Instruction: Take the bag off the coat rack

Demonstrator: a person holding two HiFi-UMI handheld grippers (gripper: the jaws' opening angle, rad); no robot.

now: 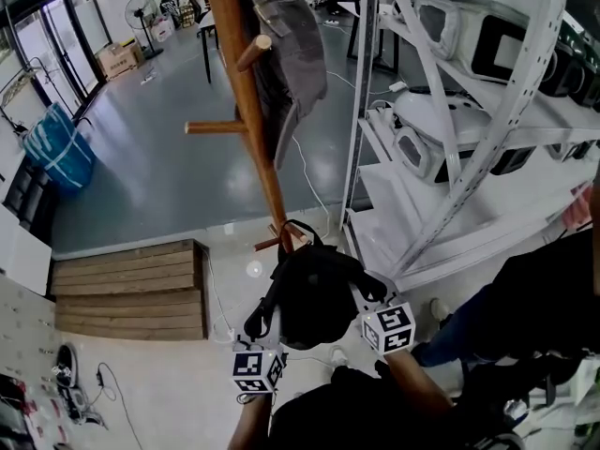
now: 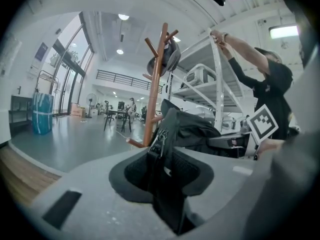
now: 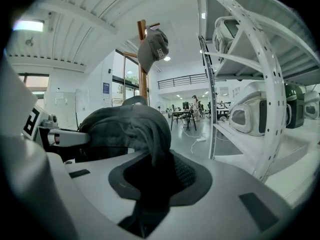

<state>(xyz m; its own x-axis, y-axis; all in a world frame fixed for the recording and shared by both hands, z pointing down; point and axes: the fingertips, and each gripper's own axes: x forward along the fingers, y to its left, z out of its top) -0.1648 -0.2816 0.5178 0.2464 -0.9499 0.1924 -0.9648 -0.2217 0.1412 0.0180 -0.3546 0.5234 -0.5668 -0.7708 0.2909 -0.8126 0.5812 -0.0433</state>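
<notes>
Black bag [image 1: 314,293] bunched close below me, my left gripper [image 2: 161,174] with jaws clamped on its strap [image 2: 162,134], my right gripper [image 3: 150,179] with jaws pinching its cloth, contact buried in fabric, loop [image 1: 298,228] beside coat rack [image 1: 246,92] lowest peg [image 1: 270,244], hooked or free unclear

Left gripper [image 1: 264,319]: pale grey moulded shell with a dark rounded recess at the jaws. Black dimpled pads [image 2: 192,170]. One black rectangular slot [image 2: 65,202] in the shell.
Right gripper [image 1: 367,296]: same grey shell and textured pads, with dark slots on either side.
Each carries a white cube [image 1: 258,368] printed with black square markers.
Person wears a black top [image 1: 347,406].
</notes>
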